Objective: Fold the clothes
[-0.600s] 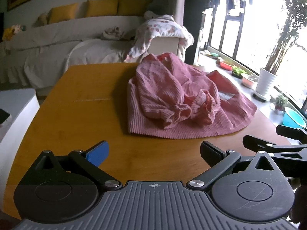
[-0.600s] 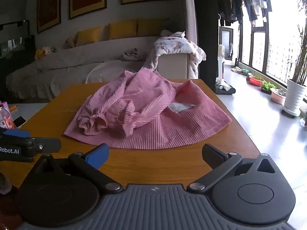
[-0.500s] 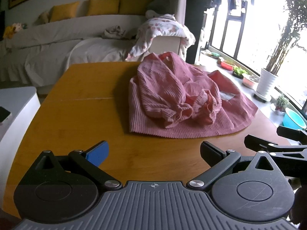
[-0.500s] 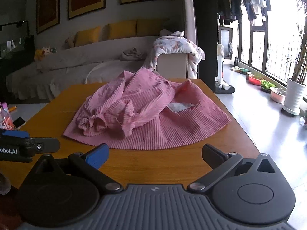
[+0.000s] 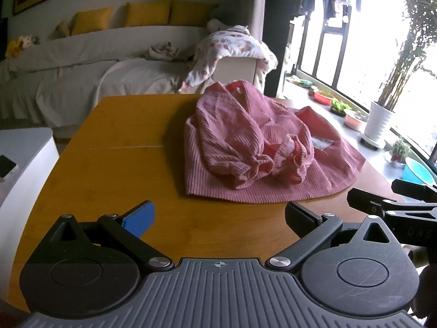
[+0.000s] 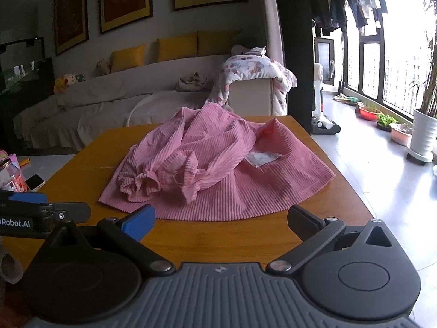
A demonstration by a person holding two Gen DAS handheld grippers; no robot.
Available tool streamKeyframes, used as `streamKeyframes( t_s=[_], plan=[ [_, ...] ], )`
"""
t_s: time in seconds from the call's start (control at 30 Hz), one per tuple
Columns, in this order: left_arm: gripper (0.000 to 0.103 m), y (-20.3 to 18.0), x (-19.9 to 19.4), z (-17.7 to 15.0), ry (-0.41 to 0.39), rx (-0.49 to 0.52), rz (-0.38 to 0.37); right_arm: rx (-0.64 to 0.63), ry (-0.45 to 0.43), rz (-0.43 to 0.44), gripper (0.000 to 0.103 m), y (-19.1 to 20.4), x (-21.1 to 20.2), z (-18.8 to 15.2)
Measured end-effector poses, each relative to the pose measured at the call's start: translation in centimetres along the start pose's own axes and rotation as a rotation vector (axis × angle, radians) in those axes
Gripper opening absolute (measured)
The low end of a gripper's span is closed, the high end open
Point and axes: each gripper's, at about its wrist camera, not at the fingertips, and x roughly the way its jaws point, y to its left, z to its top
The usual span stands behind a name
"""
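Observation:
A pink ribbed garment (image 5: pixel 262 147) (image 6: pixel 218 164) lies crumpled on the wooden table (image 5: pixel 114 147) (image 6: pixel 82 175), its sleeves bunched on top with gathered cuffs toward me and a white label showing. My left gripper (image 5: pixel 218 216) hovers open over the near table edge, short of the garment's hem, with nothing between its fingers. My right gripper (image 6: pixel 221 216) is open too, just before the hem, empty. Each gripper shows at the edge of the other's view: the right gripper (image 5: pixel 393 205) on the right, the left gripper (image 6: pixel 41 216) on the left.
Behind the table stands a covered sofa (image 5: pixel 82 63) with yellow cushions and a patterned blanket (image 6: pixel 254 68) over its arm. A white side table (image 5: pixel 21 164) with a phone is at left. Potted plants (image 6: pixel 423 134) and basins line the window at right.
Both views have tilted and drawn slightly nearer to the garment, which now sits a little lower in the frames. The garment itself has not moved. Both grippers stay open.

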Motion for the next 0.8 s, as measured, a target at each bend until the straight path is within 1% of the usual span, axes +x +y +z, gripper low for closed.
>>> streamKeyframes(
  t_s=[0.8],
  plan=[
    [0.103, 0.12, 0.42, -0.43, 0.026, -0.014, -0.008, 0.002, 0.009, 0.004, 0.103, -0.23, -0.11, -0.12]
  ],
)
